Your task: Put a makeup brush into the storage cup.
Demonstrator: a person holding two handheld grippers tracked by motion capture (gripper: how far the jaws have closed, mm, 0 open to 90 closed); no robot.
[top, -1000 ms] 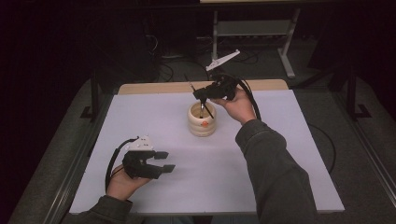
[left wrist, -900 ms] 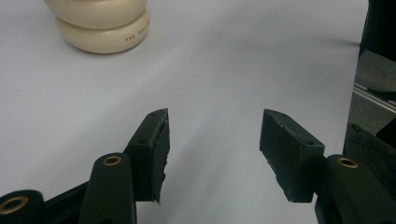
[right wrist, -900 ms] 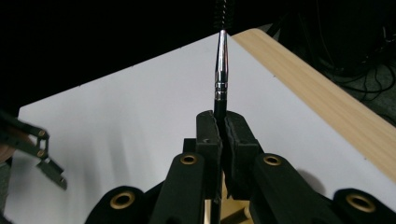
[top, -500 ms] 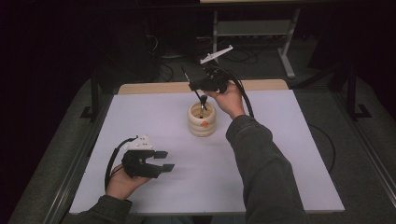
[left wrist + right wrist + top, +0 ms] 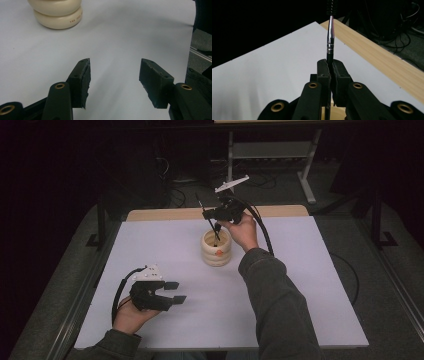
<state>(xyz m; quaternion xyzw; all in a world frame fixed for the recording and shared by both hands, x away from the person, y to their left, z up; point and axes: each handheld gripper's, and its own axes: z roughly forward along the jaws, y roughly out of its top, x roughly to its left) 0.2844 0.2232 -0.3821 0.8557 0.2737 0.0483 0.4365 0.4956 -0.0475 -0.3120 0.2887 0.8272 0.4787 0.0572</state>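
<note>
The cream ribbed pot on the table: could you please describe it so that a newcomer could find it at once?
Start at the white table with the wooden strip along its far edge. Near the middle of its far half stands the cream pot, under the right gripper, which clamps a slim black pen. Its stacked rounded rings and small orange mark set it apart.
</note>
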